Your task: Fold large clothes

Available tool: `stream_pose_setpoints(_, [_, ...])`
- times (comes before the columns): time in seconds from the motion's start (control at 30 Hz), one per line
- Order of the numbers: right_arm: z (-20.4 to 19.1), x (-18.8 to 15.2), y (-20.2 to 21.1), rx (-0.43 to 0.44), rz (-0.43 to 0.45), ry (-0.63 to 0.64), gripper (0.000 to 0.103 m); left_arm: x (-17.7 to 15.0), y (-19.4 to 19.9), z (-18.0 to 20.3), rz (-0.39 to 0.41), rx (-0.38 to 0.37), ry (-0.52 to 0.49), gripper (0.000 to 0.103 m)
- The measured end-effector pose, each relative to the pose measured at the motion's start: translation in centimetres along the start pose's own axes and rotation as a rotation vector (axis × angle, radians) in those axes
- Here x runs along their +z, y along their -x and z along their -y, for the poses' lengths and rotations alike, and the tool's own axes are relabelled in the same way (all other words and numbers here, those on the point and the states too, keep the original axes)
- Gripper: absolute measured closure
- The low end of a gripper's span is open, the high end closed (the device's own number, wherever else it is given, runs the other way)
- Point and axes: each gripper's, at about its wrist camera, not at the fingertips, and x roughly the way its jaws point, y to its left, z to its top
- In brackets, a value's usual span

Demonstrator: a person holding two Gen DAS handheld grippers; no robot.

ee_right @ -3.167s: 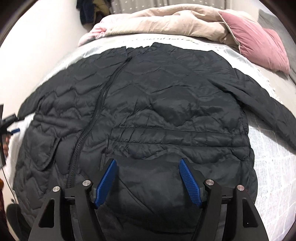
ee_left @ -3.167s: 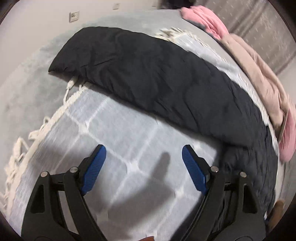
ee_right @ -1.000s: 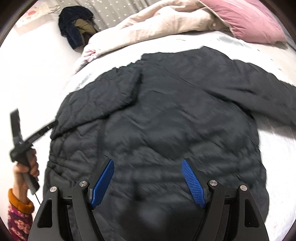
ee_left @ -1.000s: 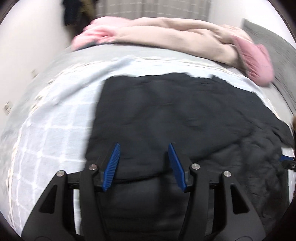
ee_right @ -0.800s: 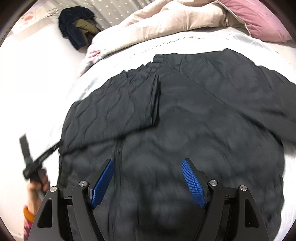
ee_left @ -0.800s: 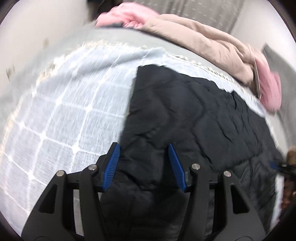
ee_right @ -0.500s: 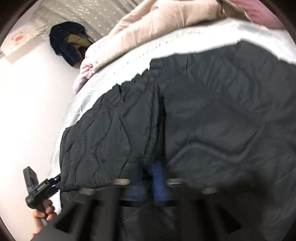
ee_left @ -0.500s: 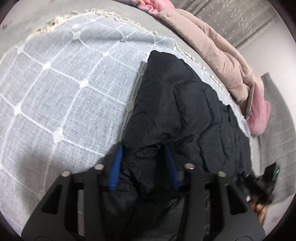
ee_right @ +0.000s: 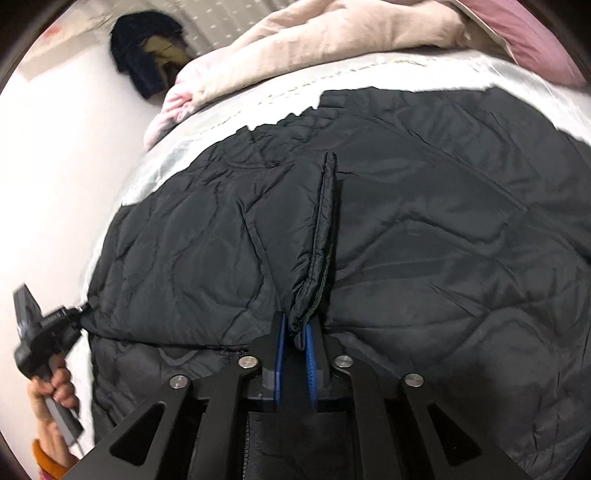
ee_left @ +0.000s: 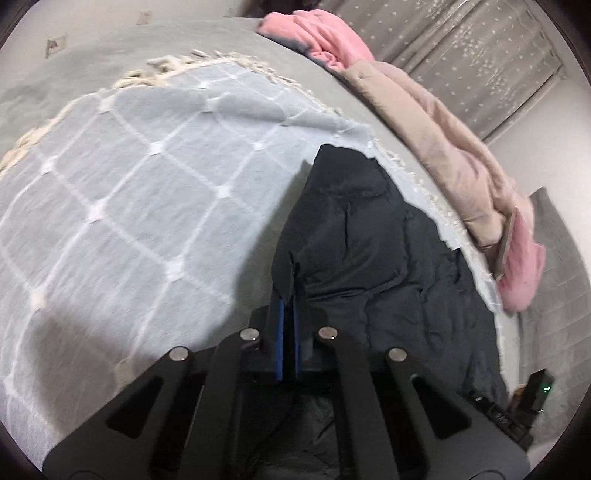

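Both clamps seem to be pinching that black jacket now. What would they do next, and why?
Probably lift together and carry the pinched edge across. The left gripper and right gripper have each just closed on a fold of the jacket, which lies flat on the blanket.

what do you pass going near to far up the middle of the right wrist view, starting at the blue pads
right hand-held gripper → pinched fold of the black quilted jacket → flat jacket back → pale bedspread → beige duvet
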Motion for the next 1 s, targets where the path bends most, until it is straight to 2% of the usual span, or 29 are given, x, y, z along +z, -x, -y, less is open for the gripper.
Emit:
stream_pose_setpoints(0.03, [0.0,0.1,-0.2,-0.007,-0.002,0.017,0.087,-0.5,0.2,0.0,0.011,0.032,-0.01,0.098])
stream_pose_setpoints(0.13, [0.5,-0.1,0.2,0.002,-0.016,0.035,0.082,-1.0,0.3,0.8,0.016,0.058,-0.039,0.094])
stream_pose_setpoints(0.17, [0.8,0.0,0.6,0.001,-0.025,0.025,0.08,-1.0,0.5,1.0,0.009,0.073,-0.05,0.086])
stream_pose_setpoints(0.2, [1.3,0.0,1.2,0.004,-0.034,0.013,0.073,-1.0,0.7,1.3,-0.002,0.08,-0.06,0.079])
stream_pose_setpoints(0.23, [1.9,0.1,2.0,0.009,-0.036,0.001,0.059,-1.0,1.0,1.8,-0.014,0.071,-0.076,0.062])
stream_pose_setpoints(0.27, [2.6,0.1,3.2,0.005,-0.022,-0.008,0.051,-1.1,1.7,2.1,-0.006,0.063,-0.091,0.044])
stream_pose_setpoints(0.3, [3.5,0.0,4.5,-0.004,0.009,-0.011,0.039,-1.3,2.3,2.4,0.009,0.063,-0.101,0.038])
stream_pose_setpoints(0.33, [4.3,-0.1,5.7,-0.015,0.041,-0.012,0.033,-1.5,3.3,3.1,0.035,0.068,-0.124,0.028])
stream_pose_setpoints(0.37, [5.8,-0.2,7.1,-0.034,0.075,-0.021,0.032,-1.8,4.0,3.5,0.044,0.069,-0.145,0.024])
stream_pose_setpoints(0.47, [11.1,-0.3,9.9,-0.068,0.099,-0.106,0.029,-2.2,5.2,4.8,0.007,0.092,-0.188,0.019])
stream_pose_setpoints(0.57, [17.4,-0.6,12.4,-0.159,0.117,-0.234,0.029,-3.2,6.0,6.0,-0.042,0.095,-0.209,0.013])
stream_pose_setpoints(0.67, [24.3,-1.9,15.7,-0.251,0.175,-0.403,0.029,-4.5,6.1,6.6,-0.078,0.054,-0.212,0.007])
stream_pose_setpoints(0.8, [32.4,-5.3,18.7,-0.308,0.232,-0.683,0.029,-6.0,5.2,7.2,-0.142,0.058,-0.205,0.007])
stream_pose_setpoints(0.9, [36.6,-7.5,19.3,-0.309,0.26,-0.83,0.029,-7.0,4.8,7.3,-0.156,0.067,-0.197,0.007])
stream_pose_setpoints(1.0, [38.7,-7.6,19.9,-0.261,0.336,-0.858,0.029,-7.6,4.3,7.6,-0.166,0.087,-0.207,0.007])
